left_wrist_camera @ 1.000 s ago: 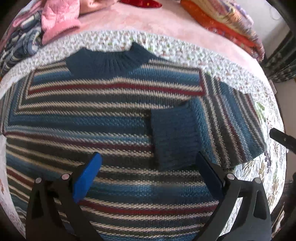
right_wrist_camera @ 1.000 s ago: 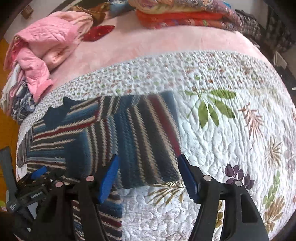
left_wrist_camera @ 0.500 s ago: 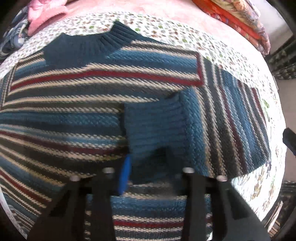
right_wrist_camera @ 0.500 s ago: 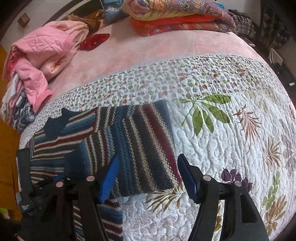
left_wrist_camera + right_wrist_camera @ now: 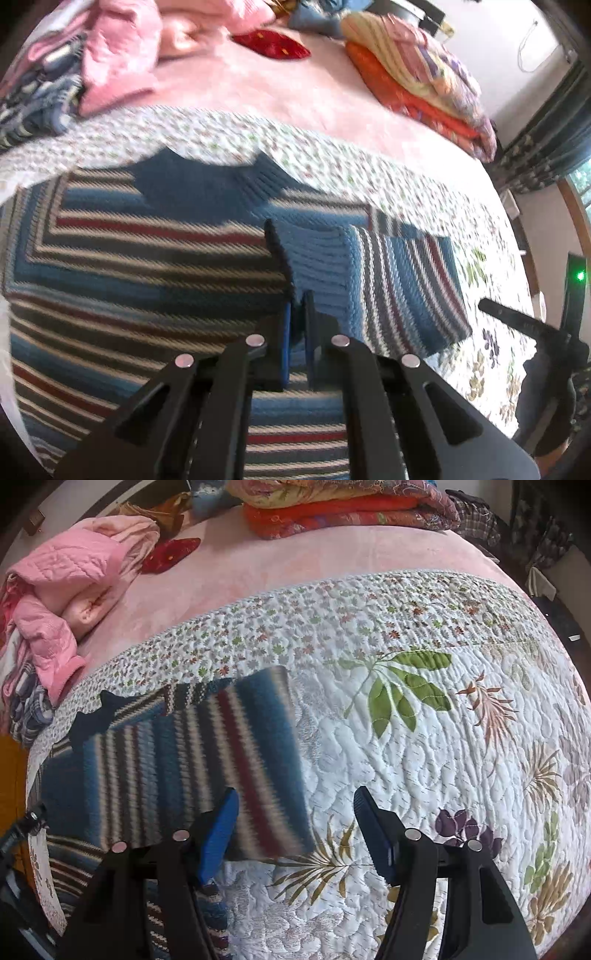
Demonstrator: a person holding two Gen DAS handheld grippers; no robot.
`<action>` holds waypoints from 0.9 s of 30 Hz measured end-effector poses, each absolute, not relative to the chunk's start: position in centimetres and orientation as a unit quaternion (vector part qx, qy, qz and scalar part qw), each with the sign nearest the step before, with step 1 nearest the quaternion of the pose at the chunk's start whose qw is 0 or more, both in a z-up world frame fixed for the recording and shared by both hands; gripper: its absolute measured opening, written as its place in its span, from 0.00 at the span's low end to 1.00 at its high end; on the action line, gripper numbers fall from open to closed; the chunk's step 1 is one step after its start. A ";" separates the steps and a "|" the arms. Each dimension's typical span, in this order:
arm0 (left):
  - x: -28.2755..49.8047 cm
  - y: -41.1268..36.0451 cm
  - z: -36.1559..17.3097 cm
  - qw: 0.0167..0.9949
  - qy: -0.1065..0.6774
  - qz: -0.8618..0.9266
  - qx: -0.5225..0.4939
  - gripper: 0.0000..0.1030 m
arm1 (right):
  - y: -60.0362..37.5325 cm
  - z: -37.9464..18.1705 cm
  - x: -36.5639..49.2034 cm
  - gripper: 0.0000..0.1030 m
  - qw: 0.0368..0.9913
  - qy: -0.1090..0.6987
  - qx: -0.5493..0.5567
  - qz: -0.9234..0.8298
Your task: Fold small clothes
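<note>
Now the left claw (image 5: 297, 325) pinches the sweater's cuff (image 5: 314, 266).

sweater (image 5: 147, 280) on quilt (image 5: 406, 738), sleeve (image 5: 399, 280) folded across

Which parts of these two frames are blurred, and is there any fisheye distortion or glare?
Left wrist view: sweater and pink clothes smeared by motion blur; left gripper sharp. Right wrist view: only the folded sleeve is smeared; quilt crisp. Both bow strongly, corners black; no glare.

right gripper (image 5: 295, 830): fingers apart, above quilt (image 5: 406, 738) | striped sweater (image 5: 192, 760): sleeve folded across, blurred
</note>
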State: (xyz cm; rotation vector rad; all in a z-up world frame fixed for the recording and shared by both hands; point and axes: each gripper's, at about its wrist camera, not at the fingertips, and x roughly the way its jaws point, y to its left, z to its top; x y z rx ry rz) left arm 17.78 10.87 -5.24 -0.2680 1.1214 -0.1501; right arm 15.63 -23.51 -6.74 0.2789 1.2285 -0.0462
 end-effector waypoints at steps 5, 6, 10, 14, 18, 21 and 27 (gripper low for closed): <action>18.7 15.9 -3.9 0.848 0.516 -0.028 -0.115 0.04 | -22.3 -8.0 15.8 0.64 0.794 0.588 0.152 0.010; 18.9 16.9 -3.8 0.850 0.514 -0.019 -0.115 0.04 | -22.1 -8.3 15.9 0.64 0.789 0.591 0.166 0.022; 19.1 20.1 -4.0 0.852 0.510 0.000 -0.115 0.04 | -21.0 -9.6 16.2 0.63 0.769 0.601 0.211 0.055; 19.4 22.3 -4.6 0.853 0.509 0.019 -0.114 0.04 | -19.5 -10.6 16.8 0.62 0.758 0.608 0.225 0.075; 19.7 24.1 -6.8 0.845 0.522 0.033 -0.110 0.04 | -17.9 -11.7 17.5 0.49 0.750 0.623 0.210 0.079; 19.9 24.7 -9.1 0.834 0.540 0.043 -0.107 0.05 | -17.1 -12.6 17.8 0.49 0.747 0.635 0.185 0.059; 20.0 25.7 -13.7 0.806 0.584 0.062 -0.076 0.15 | -15.5 -13.2 17.8 0.51 0.757 0.641 0.119 0.034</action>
